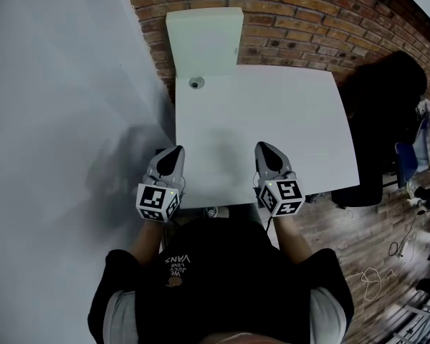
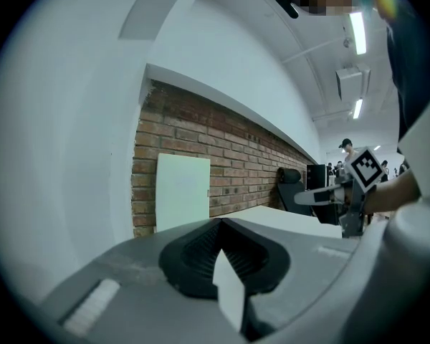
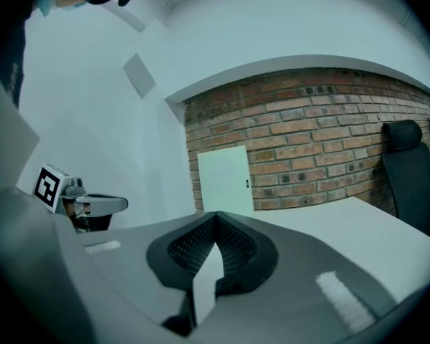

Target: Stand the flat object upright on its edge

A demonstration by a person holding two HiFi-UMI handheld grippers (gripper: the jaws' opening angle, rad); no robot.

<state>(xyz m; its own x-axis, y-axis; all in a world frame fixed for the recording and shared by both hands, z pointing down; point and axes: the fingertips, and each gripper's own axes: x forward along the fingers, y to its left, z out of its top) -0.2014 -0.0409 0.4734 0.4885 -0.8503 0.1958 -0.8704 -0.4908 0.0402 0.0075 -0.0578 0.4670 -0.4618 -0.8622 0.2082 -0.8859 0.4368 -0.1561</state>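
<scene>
Standing upright at the brick wall (image 1: 294, 20) is a pale flat panel (image 1: 203, 40); left claw (image 1: 174, 151) and right claw (image 1: 264, 147) pressed together.

The only print I can read is on my black shirt (image 1: 222, 292). Small pale lettering (image 1: 178, 265) on the chest, upside down in my head view, seems to say "WE LOVE JUST VANS". My left cube (image 1: 158, 202) and right cube (image 1: 282, 196) carry black-and-white square markers, patterns without letters or numbers.
</scene>
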